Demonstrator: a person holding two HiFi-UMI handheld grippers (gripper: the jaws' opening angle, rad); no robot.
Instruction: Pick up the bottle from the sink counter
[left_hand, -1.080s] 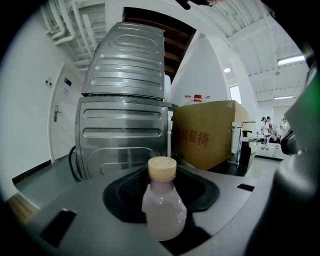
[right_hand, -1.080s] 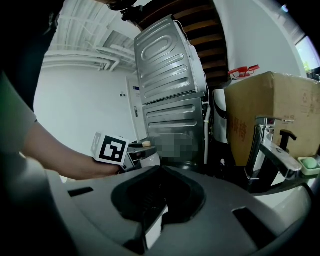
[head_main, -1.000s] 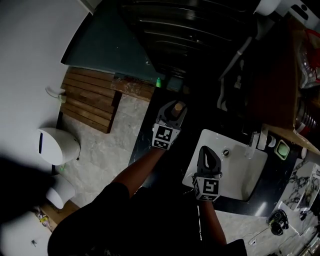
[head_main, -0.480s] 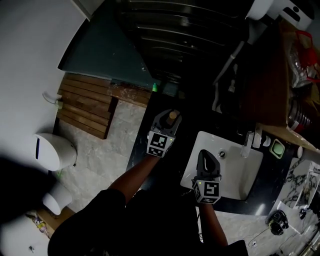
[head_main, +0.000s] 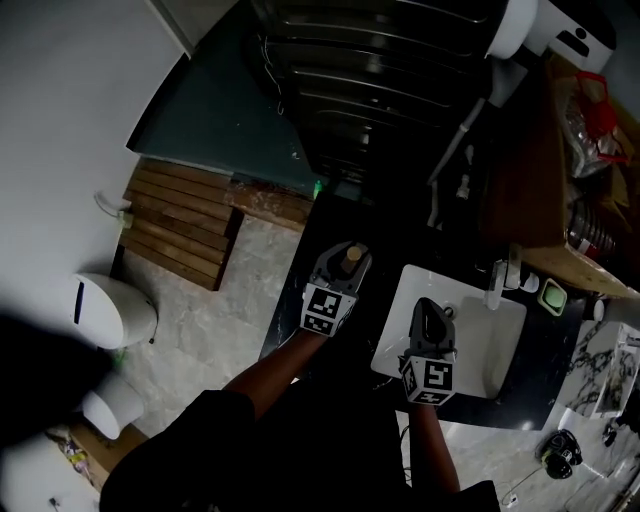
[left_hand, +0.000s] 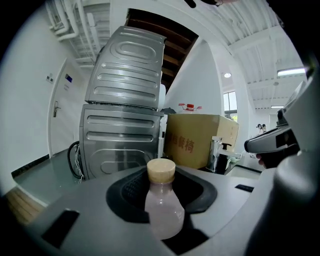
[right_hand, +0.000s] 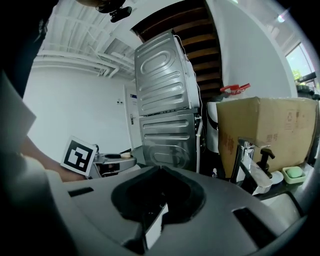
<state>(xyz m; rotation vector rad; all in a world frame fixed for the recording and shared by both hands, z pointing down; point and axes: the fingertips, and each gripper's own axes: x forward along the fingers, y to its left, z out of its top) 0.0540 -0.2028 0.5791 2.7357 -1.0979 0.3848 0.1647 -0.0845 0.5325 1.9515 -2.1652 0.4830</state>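
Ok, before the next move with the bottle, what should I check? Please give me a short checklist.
1. Left claw shut on the bottle: ok.
2. Cap on the bottle: ok.
3. Bottle upright in the claw: ok.
4. Bottle lifted off the counter: cannot tell.
5. Right claw shut, empty, apart from the left one, over the sink: ok.
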